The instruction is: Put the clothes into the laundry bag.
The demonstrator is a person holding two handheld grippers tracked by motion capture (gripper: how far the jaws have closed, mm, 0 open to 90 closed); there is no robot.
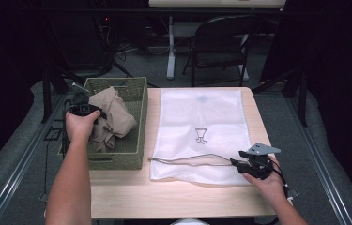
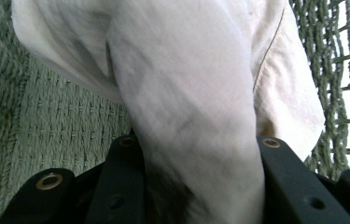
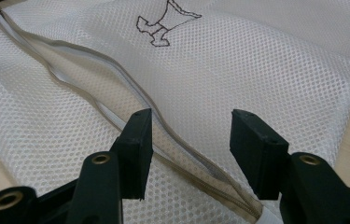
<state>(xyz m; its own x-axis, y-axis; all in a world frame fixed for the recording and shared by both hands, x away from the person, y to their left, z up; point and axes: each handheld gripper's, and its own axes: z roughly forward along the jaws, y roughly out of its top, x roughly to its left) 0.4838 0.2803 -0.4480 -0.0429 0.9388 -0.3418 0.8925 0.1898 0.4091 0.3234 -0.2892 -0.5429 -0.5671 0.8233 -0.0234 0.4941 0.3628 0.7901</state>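
1. Nearest, two forearms come in from the near edge of a pale wooden counter (image 1: 173, 201), each hand holding black two-jaw tongs.
2. At the near right, the right tongs (image 1: 237, 161) rest low over the near edge of a white mesh laundry bag (image 1: 206, 117) that lies flat on the counter. A grey three-cornered plate sits on top of them.
3. In the right gripper view, the right tongs (image 3: 189, 140) stand apart with nothing clamped. Their jaws sit either side of the bag's grey zipper (image 3: 93, 60), which is unzipped and gapes open along the bag's near edge.
4. That zipper (image 1: 187, 159) runs leftward from the right tongs toward the bag's near left corner.
5. In the middle of the bag is a small dark outline drawing (image 1: 201, 135), also seen past the jaws in the right gripper view (image 3: 163, 23).
6. At the left, a green woven rectangular basket (image 1: 138, 93) sits on the counter's left edge, just beside the bag.
7. A crumpled beige cloth garment (image 1: 112, 117) lies in the basket, its top raised above the rim.
8. The left tongs (image 1: 94, 112) are over the basket, clamped on the garment. In the left gripper view, the beige fabric (image 2: 186, 102) is bunched tightly between the jaws, with the basket's green weave (image 2: 46, 121) behind it.
9. Farthest off, a dark folding chair (image 1: 220, 44) stands on grey floor beyond the counter.
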